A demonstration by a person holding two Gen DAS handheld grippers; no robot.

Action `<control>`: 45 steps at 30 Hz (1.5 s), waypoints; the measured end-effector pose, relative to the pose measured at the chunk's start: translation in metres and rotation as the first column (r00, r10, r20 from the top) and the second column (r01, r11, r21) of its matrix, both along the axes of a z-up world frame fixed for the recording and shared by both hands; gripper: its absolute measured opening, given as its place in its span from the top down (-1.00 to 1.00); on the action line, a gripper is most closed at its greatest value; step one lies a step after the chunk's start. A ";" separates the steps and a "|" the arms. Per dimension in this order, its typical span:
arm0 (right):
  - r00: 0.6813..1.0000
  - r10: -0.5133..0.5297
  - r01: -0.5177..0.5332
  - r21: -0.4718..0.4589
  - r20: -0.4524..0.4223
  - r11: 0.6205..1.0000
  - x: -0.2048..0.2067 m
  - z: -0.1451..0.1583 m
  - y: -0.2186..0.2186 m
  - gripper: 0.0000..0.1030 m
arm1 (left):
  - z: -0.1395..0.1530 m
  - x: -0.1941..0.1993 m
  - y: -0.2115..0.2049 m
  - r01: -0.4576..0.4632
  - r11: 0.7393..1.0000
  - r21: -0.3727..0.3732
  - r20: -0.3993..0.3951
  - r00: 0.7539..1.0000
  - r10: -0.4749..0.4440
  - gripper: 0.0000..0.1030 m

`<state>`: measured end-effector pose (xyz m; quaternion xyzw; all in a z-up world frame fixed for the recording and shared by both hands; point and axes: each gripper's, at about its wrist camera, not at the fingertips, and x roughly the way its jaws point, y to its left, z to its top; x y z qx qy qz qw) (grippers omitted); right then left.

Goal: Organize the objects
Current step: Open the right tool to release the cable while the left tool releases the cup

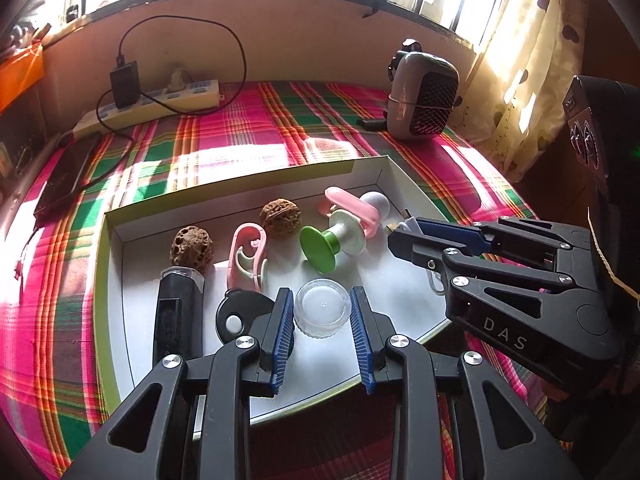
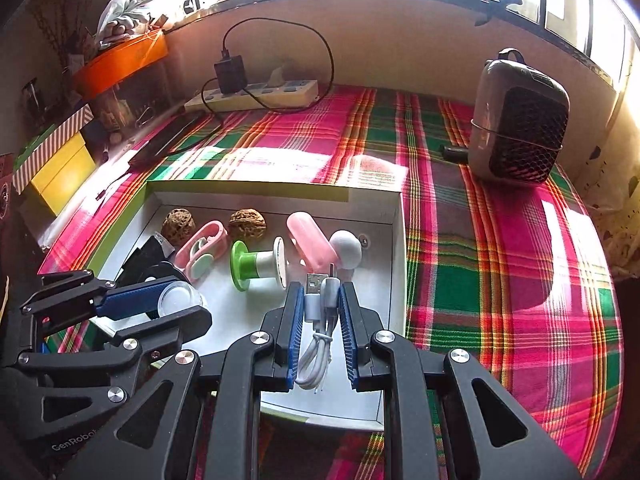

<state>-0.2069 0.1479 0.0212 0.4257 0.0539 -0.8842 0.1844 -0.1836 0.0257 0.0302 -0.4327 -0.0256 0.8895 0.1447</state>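
a: left gripper (image 1: 322, 312) clamps the clear round plastic lid (image 1: 322, 313) over the shallow white tray's (image 1: 394, 276) near edge.
b: right gripper (image 2: 319, 320) pinches the coiled white usb cable (image 2: 319, 334) near its right wall. both seem mid-placement; next comes lowering, then letting go.

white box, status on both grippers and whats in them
Left gripper shut on clear round lid. Right gripper shut on coiled white usb cable. Both over the white box; green spool just ahead.
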 end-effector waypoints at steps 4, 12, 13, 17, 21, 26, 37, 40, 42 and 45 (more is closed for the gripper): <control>1.000 0.004 -0.004 0.002 0.012 1.000 -0.005 -0.006 -0.002 0.63 | -0.003 -0.003 0.002 0.002 1.000 -0.004 0.004 1.000 -0.002 0.48; 0.999 0.006 -0.006 0.010 0.034 1.000 -0.010 -0.016 -0.001 0.63 | -0.006 -0.006 0.007 0.016 1.000 -0.018 0.010 1.000 -0.016 0.48; 0.999 0.006 -0.006 0.011 0.033 1.000 -0.010 -0.016 -0.001 0.63 | -0.007 -0.007 0.008 0.017 1.000 -0.023 0.015 1.000 -0.017 0.48; 1.000 0.009 -0.009 0.018 0.026 1.000 -0.009 -0.016 -0.003 0.63 | -0.012 -0.009 0.008 0.009 1.000 -0.028 0.030 1.000 -0.008 0.48; 1.000 0.010 -0.010 0.016 0.022 1.000 -0.010 -0.016 -0.002 0.63 | -0.013 -0.009 0.008 0.010 1.000 -0.026 0.030 1.000 -0.009 0.48; 1.000 0.009 -0.009 0.015 0.020 1.000 -0.009 -0.016 -0.002 0.63 | -0.013 -0.009 0.008 0.009 1.000 -0.025 0.030 1.000 -0.009 0.48; 1.000 0.010 -0.010 0.020 0.025 1.000 -0.009 -0.016 -0.002 0.63 | -0.014 -0.009 0.008 0.008 1.000 -0.026 0.032 0.999 -0.008 0.48; 1.000 0.003 -0.003 0.022 0.027 1.000 -0.008 -0.016 -0.003 0.63 | -0.013 -0.008 0.008 0.004 0.999 -0.039 0.024 1.000 -0.003 0.48; 1.000 -0.002 0.002 0.015 0.025 1.000 -0.007 -0.014 -0.002 0.63 | -0.012 -0.006 0.008 0.002 0.999 -0.038 0.022 1.000 -0.001 0.48; 1.000 -0.015 0.015 0.003 0.013 1.000 -0.004 -0.010 0.001 0.59 | -0.010 -0.003 0.007 -0.003 0.999 -0.040 0.018 1.000 0.004 0.47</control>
